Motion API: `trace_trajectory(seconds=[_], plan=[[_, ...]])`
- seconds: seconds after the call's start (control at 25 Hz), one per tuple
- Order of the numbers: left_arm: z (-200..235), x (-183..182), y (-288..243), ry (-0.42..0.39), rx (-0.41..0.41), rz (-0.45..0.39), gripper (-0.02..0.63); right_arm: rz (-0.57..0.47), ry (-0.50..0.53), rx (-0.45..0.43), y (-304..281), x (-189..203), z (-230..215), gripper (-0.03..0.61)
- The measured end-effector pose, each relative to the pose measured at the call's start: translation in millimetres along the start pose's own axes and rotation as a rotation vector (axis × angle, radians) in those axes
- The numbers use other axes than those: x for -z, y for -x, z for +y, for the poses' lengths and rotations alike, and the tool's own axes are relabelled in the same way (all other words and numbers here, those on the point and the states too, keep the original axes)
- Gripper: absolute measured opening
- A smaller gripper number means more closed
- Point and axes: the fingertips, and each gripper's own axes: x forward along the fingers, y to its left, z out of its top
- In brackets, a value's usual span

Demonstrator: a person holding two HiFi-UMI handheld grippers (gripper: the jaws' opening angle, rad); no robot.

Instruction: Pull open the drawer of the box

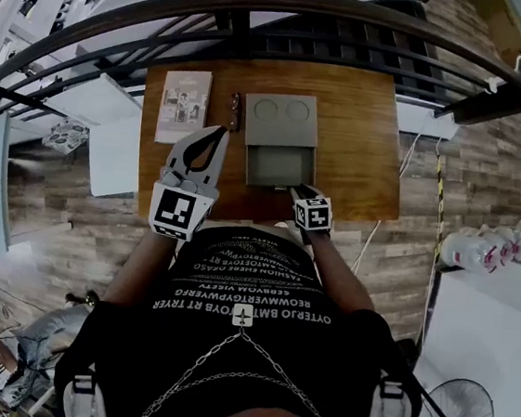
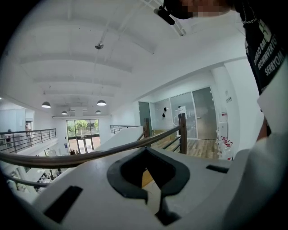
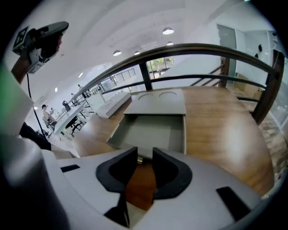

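Right gripper point(image 3: 141, 155): jaws a narrow gap apart. Between the tips sits the small brass knob point(image 3: 139, 159) of the drawer point(image 3: 150, 132). The knob lies against the left pad, with grey drawer front showing between it and the right pad. Judged a slack hold or none, not a clamp.

Just beyond the tips: drawer drawn well out of the box point(image 3: 157, 103) toward the gripper, floor bare, nothing inside. Box stands farther off on the wooden table point(image 3: 220, 130), two round recesses in its top.

Left gripper point(image 1: 214, 137): held up over the table's near edge, left of the box, tips together, nothing between them. Beyond it lies a booklet point(image 1: 183, 105).

Progress: the pull looks essentially done. What is left, at most, is a little more travel, then letting go and backing off.
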Motion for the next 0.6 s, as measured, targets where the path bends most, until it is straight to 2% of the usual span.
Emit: trace_trajectory(seconds=[0.16,0.36,0.6], plan=[[-14,-8,-1,0.027,-0.015,-0.020,0.000,-0.169,0.089,0.002,40,-54,-5,0.002],[-25,-16,1,0.054,-0.036,-0.046,0.000,-0.377,0.199,-0.042,91,-135,13,-0.004],[-38,-19,11,0.056,-0.096,-0.044,0.000,-0.555,0.323,-0.086,175,-213,33,-0.005]])
